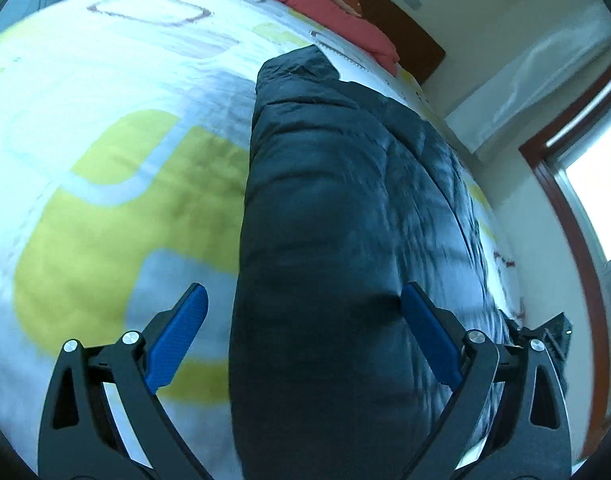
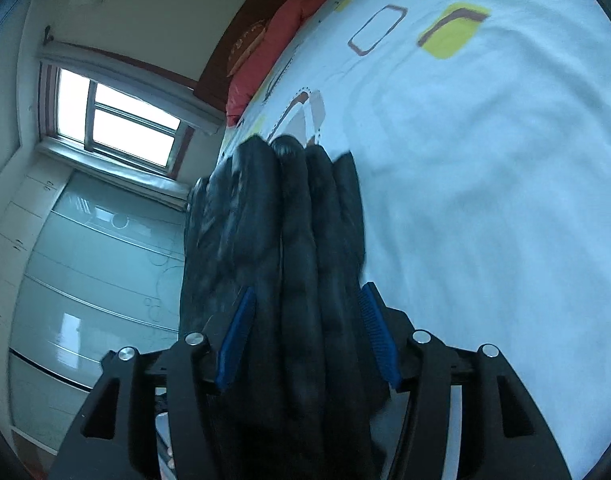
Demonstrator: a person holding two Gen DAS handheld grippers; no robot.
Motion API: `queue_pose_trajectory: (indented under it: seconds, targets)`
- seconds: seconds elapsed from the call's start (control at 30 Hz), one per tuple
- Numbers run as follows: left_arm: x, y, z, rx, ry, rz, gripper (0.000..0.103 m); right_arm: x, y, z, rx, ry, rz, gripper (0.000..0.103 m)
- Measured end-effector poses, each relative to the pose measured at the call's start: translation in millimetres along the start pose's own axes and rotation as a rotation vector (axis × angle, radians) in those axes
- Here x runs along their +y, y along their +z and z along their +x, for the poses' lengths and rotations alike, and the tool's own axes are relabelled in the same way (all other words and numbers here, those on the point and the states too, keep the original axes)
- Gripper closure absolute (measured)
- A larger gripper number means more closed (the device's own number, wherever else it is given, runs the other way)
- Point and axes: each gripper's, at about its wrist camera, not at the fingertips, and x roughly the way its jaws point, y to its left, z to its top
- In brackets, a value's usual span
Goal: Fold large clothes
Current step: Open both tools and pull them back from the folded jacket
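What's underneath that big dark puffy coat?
The dark puffy coat lies on a bed sheet, white with yellow and grey shapes, which shows along its side. Whatever lies directly beneath the coat is covered. A pink pillow sits beyond it by the headboard.

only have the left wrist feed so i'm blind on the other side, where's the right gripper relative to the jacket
observer: the right gripper straddles the folded black jacket. The padded layers fill the gap between its blue pads.
operator: is it squeezing
observer: cannot tell. The fabric meets both pads, but no clear pinch shows.
operator: anything past the jacket on that side
observer: beyond the jacket's left edge in that view stands a pale glossy wardrobe front.
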Motion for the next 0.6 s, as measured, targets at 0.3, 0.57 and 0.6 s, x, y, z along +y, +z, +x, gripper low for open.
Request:
queue_pose_trajectory:
  seconds: [0.3,0.57,0.6]
  targets:
    - [-25,-76,-71,-0.113,0.172,0.114,0.006,36,-71,-57,-0.095,-0.314,-0.191,0.048]
    - [-59,-107,-126,-0.199,0.323,0.170,0.002,95,-117,-90,-0.205,-0.488,-0.422,0.035]
    - [-62,-110,-130,-0.208,0.329,0.174,0.002,103,-124,-95,-0.220,-0.498,-0.445,0.035]
